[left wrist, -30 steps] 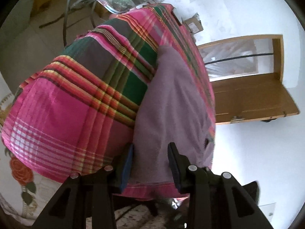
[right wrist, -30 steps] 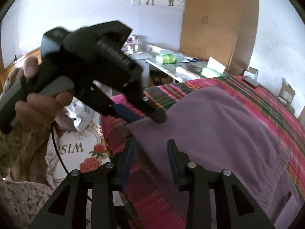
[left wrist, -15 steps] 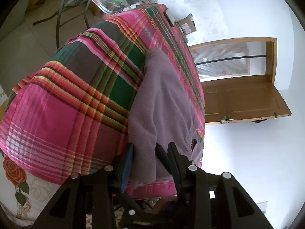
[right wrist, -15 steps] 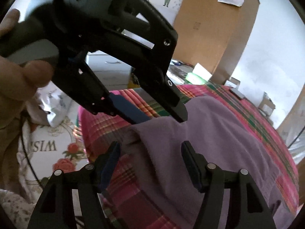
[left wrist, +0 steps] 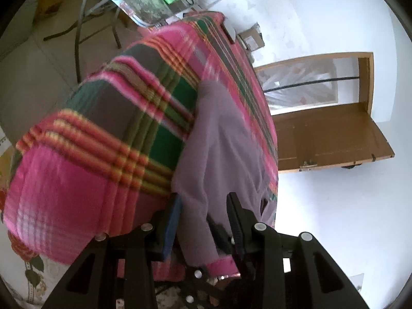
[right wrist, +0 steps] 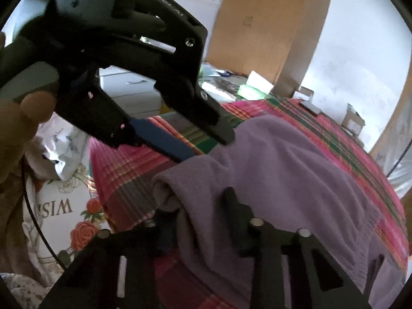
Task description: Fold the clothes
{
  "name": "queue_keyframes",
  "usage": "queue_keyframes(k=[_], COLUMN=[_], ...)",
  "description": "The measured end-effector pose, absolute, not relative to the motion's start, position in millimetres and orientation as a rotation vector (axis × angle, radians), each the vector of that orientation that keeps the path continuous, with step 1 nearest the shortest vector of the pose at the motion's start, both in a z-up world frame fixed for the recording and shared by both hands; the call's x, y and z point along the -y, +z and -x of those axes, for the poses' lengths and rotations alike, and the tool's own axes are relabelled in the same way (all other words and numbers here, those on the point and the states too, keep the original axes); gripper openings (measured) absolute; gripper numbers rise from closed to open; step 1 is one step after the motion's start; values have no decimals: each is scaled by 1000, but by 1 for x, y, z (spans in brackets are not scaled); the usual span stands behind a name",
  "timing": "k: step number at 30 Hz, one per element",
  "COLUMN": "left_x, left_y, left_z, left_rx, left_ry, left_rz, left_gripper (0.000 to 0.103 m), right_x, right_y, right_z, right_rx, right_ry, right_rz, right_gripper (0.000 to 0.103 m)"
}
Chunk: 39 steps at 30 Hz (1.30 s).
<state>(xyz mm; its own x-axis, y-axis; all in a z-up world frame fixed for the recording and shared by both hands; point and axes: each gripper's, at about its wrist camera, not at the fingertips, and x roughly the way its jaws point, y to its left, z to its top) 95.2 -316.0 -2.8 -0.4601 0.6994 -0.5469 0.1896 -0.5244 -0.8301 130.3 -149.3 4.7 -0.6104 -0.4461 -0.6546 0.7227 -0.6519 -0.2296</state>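
White walls, a wooden door point(left wrist: 324, 134) w/ a glass upper pane, and a tall brown cupboard point(right wrist: 260, 25) behind. The bed point(left wrist: 108, 139) is covered w/ a woven plaid spread, pink, green, grey and orange stripes, smooth and rounded over the near corner. A small dark flat thing point(right wrist: 310, 108) lies near the far edge; can't tell what it is. A cluttered desk point(left wrist: 144, 2) stands past the bed's far end, w/ a green packet point(right wrist: 251, 91) on it.

The purple garment point(right wrist: 296, 170) is soft, fleecy, matte; it lies along the bed's right-hand side, its near end bunched into a thick roll at the near edge.

My left claw point(left wrist: 204, 203) stands fairly wide, the garment's corner hanging between its fingers, blue pad against the cloth on one side; can't tell if it's truly gripped. My right claw point(right wrist: 203, 203) is closing, w/ the rolled fold between its jaws and cloth draped over one finger.
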Motion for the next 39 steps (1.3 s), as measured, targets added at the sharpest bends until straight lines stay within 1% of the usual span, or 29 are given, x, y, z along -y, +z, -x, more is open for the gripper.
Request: queue_keyframes(k=[2, 4, 7, 13, 19, 22, 26, 31, 32, 33, 35, 39], left_x=[314, 312, 308, 301, 300, 298, 304, 297, 295, 293, 294, 289], left_y=[0, 0, -2, -3, -9, -15, -29, -33, -33, -33, -31, -19], left_z=[-86, -77, -62, -25, 5, 16, 24, 32, 34, 34, 35, 38], left_rx=[1243, 1192, 1197, 1114, 1180, 1185, 1308, 1327, 1318, 1306, 1298, 1244], left_ry=[2080, 2086, 2092, 2061, 1984, 1951, 1847, 1845, 1852, 1859, 1869, 1925], left_rz=[1383, 1397, 1412, 1451, 1473, 1490, 1470, 1446, 1443, 1442, 1435, 1416], left_gripper=[41, 41, 41, 42, 42, 42, 42, 37, 35, 30, 24, 16], right_x=[146, 145, 143, 134, 128, 126, 124, 122, 122, 122, 122, 121], right_y=[6, 8, 10, 13, 18, 21, 23, 23, 23, 24, 24, 25], right_z=[-130, -132, -133, -133, -135, -134, -133, -130, -130, -130, -129, -129], right_rx=[-616, -612, -607, -555, -510, -489, -467, -445, -442, -441, -439, -433], right_ry=[-2250, -2249, -2246, -2232, -2219, -2211, -2206, -2196, -2194, -2194, -2195, -2199], right_rz=[-734, -717, -700, -697, -684, -674, -673, -676, -677, -678, -678, -673], right_gripper=[23, 19, 18, 16, 15, 15, 15, 15, 15, 15, 15, 15])
